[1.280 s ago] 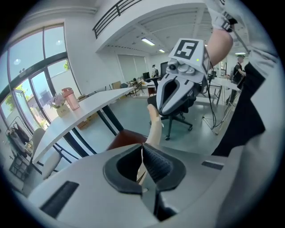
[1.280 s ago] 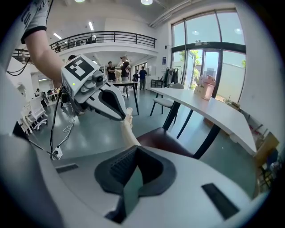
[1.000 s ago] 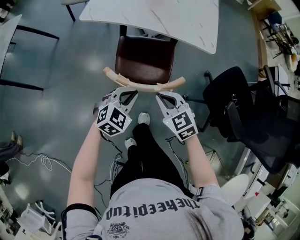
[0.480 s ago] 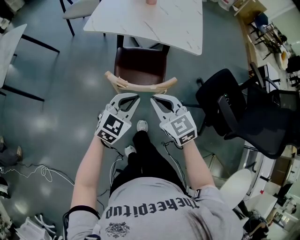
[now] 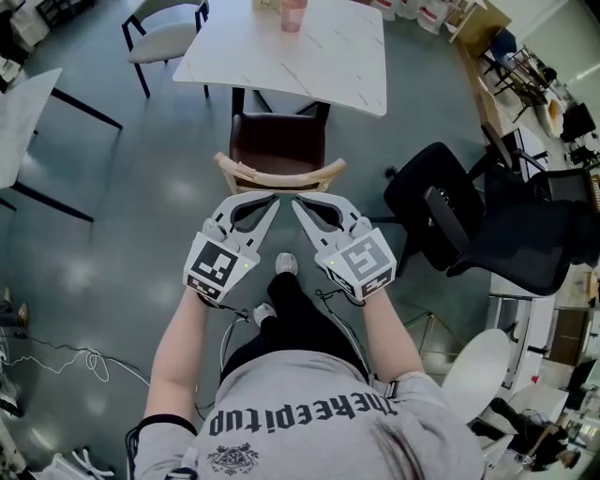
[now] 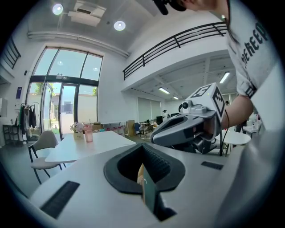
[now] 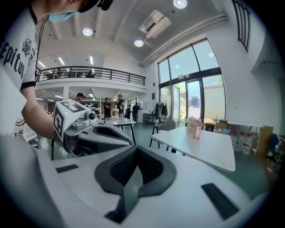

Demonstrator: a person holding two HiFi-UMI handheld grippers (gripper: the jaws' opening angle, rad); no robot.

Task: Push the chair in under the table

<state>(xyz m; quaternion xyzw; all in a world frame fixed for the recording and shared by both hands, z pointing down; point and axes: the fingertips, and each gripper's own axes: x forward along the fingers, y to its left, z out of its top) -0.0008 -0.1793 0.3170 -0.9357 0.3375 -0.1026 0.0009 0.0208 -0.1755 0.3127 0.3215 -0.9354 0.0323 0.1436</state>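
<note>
Left gripper [image 5: 270,200] and right gripper [image 5: 298,202] hover side by side, tips nearly meeting, both sets of jaws pressed together with nothing in them. The chair [image 5: 278,148] lies just beyond those tips, seat partly under the table [image 5: 319,56]

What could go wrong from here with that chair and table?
1. Most of the brown chair with the curved pale wooden backrest shows outside the white marble table; another push with the shut, empty jaws of the left gripper and right gripper might slip off that rounded rail.
2. A hard shove could jolt the table and tip the pink cup on it.
3. The loose white cable on the floor could trip the person.
</note>
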